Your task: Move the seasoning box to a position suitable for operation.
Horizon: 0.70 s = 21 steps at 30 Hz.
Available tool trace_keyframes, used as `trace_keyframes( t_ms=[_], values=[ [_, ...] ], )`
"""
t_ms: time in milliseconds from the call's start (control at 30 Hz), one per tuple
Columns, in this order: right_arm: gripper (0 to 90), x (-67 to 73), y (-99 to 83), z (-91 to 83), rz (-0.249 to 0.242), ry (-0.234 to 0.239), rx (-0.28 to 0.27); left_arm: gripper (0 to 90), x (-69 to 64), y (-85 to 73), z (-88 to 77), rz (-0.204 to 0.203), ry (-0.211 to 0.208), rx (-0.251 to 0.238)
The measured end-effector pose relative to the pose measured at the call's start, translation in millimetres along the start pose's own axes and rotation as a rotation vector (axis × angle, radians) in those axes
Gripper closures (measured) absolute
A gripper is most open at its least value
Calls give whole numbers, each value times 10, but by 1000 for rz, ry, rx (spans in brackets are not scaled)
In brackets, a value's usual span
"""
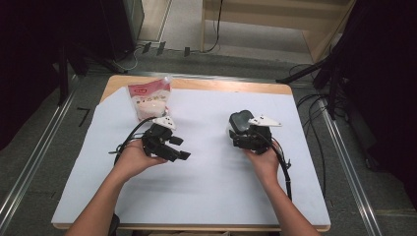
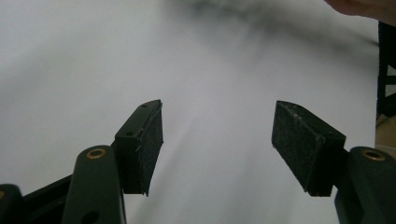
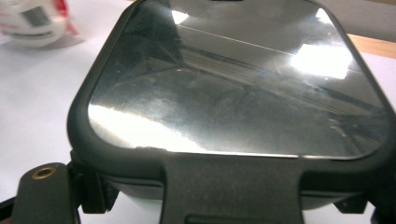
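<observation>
left gripper (image 1: 169, 147): jaws wide apart over the white sheet (image 1: 206, 187), holding nothing
right gripper (image 1: 251, 137): against the dark glossy container (image 3: 233, 93); grip can't be judged
bag (image 1: 150, 101): far left, near the left gripper
advice: steady the container before any lift

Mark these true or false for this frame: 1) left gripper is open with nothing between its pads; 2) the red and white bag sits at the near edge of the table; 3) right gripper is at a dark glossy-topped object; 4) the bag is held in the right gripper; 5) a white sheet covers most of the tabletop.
1) True. The left gripper is open over bare white sheet.
2) False. The bag sits at the far left of the sheet, beyond the left gripper.
3) True. The right gripper is at the dark object; the grip itself is hidden.
4) False. The bag lies apart from the right gripper.
5) True.
</observation>
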State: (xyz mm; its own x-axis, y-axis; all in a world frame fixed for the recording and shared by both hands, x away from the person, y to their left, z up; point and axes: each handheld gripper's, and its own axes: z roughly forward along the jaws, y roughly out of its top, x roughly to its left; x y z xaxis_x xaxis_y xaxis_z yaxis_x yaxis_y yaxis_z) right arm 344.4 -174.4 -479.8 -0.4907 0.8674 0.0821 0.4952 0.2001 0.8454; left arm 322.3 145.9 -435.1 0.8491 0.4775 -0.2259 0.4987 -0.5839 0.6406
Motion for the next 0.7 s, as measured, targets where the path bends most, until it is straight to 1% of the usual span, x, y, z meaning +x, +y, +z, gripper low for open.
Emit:
trace_keyframes(
  t_ms=[33, 67, 133, 200, 233, 267, 300, 333, 367, 400, 467, 500, 533, 567, 633, 667, 700],
  values=[
    [158, 29, -2, -17, -1, 5, 1, 348, 4, -3, 0, -5, 1, -6],
    [158, 52, -4, -33, -5, 15, 2, 348, 15, -3, -8, -1, 3, 2],
    [158, 94, -8, -61, -13, 31, -3, 348, 26, -9, -9, -14, 2, -9],
    [158, 141, -16, -85, -18, 47, -2, 348, 41, -10, -16, -13, 3, -7],
    [158, 141, -16, -85, -18, 47, -2, 348, 41, -10, -16, -13, 3, -7],
    [158, 199, -32, -113, -14, 78, 5, 348, 52, -15, -18, -19, 4, -10],
    [158, 214, -42, -119, -15, 95, 7, 348, 58, -19, -15, -19, 0, -15],
    [158, 243, -57, -128, -12, 112, 9, 348, 60, -19, -19, -22, 3, -9],
    [158, 282, -73, -139, -11, 120, 14, 348, 65, -20, -19, -21, 4, -9],
    [158, 282, -73, -139, -11, 120, 14, 348, 65, -20, -19, -21, 4, -9],
    [158, 358, -103, -152, -41, 135, 20, 348, 74, -24, -17, -17, 12, -3],
    [158, 421, -129, -153, -49, 149, 27, 344, 85, -33, -11, -23, 8, -9],
    [158, 421, -129, -153, -49, 149, 27, 344, 85, -33, -11, -23, 8, -9],
    [158, 483, -149, -142, -56, 162, 35, 343, 97, -35, -22, -26, 15, -8],
    [158, 534, -158, -118, -69, 173, 40, 344, 104, -39, -24, -36, 10, -24],
    [158, 534, -158, -118, -69, 173, 40, 344, 104, -39, -24, -36, 10, -24],
    [159, 586, -172, -84, -83, 177, 46, 343, 114, -39, -26, -32, 11, -19]
  ],
)
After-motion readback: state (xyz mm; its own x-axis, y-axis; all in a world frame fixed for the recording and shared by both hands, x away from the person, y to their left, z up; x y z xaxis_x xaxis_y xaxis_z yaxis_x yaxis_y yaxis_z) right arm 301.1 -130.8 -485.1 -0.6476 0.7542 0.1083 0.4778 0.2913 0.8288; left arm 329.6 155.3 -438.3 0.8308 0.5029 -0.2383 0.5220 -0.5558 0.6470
